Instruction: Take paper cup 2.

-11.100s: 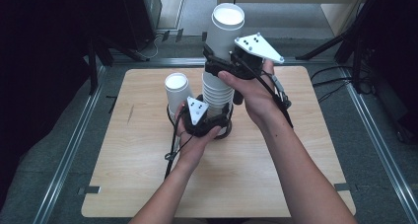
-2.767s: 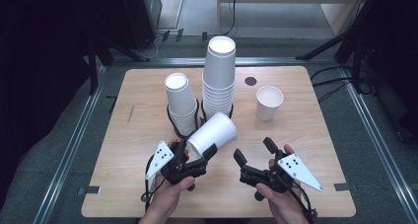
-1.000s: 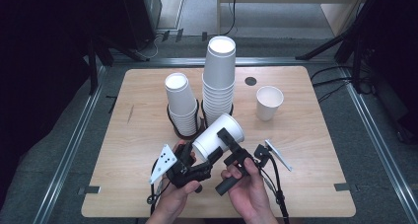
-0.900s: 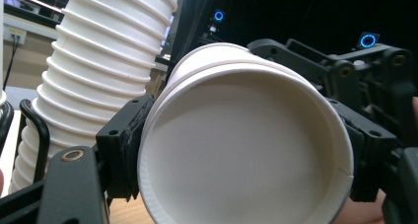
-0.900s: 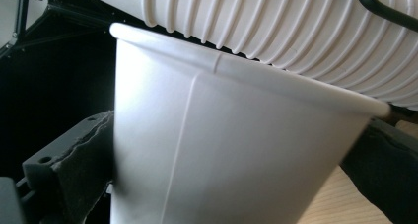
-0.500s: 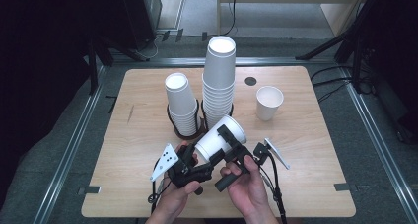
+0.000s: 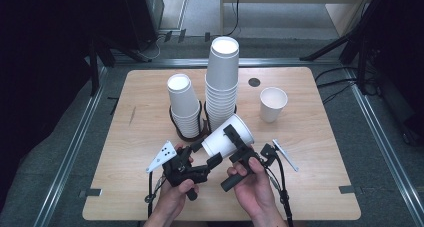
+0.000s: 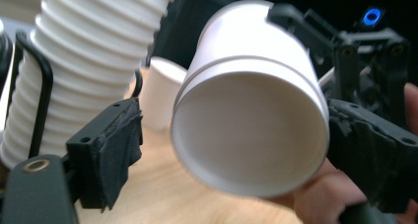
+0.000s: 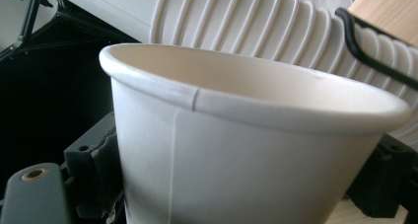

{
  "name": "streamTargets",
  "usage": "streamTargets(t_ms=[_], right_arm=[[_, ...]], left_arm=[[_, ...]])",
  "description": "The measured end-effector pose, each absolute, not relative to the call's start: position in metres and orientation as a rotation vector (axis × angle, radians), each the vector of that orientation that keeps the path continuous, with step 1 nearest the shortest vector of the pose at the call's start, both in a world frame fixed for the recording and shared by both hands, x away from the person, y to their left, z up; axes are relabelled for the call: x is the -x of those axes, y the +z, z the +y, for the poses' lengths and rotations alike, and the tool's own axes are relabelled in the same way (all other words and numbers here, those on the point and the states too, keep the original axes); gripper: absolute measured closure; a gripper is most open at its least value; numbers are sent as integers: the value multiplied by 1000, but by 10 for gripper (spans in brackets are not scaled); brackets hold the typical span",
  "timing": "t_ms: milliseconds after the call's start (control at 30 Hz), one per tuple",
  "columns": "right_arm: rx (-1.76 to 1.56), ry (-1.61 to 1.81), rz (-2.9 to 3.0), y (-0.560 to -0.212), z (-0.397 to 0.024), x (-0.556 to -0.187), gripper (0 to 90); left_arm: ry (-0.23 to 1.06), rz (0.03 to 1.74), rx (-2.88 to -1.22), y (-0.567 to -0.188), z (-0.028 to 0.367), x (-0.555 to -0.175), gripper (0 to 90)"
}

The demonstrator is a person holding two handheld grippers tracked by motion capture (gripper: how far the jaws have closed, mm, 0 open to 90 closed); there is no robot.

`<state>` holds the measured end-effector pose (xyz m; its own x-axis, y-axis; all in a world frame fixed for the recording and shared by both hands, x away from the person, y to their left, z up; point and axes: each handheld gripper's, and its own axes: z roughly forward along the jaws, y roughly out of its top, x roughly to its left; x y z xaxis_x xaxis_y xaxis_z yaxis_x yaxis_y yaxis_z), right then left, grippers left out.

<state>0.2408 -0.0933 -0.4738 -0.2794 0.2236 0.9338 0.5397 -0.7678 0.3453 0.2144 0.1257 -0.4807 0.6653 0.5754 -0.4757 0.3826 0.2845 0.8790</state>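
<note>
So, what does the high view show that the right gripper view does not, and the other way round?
The high view takes in the whole wooden table, the lone upright cup at its right, the shorter cup stack, both hands, and the left gripper at the base of the tilted cup.

The right gripper view gives the tilted cup's rolled rim and side seam close up, with that gripper's pads at its two sides.

Both show the tilted cup, the tall stack and the black wire holder.
</note>
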Motion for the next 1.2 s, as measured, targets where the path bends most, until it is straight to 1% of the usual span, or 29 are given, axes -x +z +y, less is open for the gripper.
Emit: streamTargets(t_ms=[167,300,367,400,700,1200], right_arm=[[1737,-2199,-989,-471,-97,-242,123],[1733,-2253,-1020,-466,-100,-243,126],[1733,-2287,-1045,-463,-103,-244,126],[1735,-2293,-1051,-462,-103,-244,126],[1762,-2397,-1185,-454,-112,-248,128],[1740,-2646,-1852,-439,-120,-246,129]], left_arm=[[152,917,-1363,-481,127,-216,57],[170,919,-1369,-480,128,-215,55],[174,929,-1379,-480,129,-216,21],[177,934,-1385,-481,129,-216,19],[199,941,-1412,-479,133,-217,19],[218,972,-1435,-481,136,-220,19]])
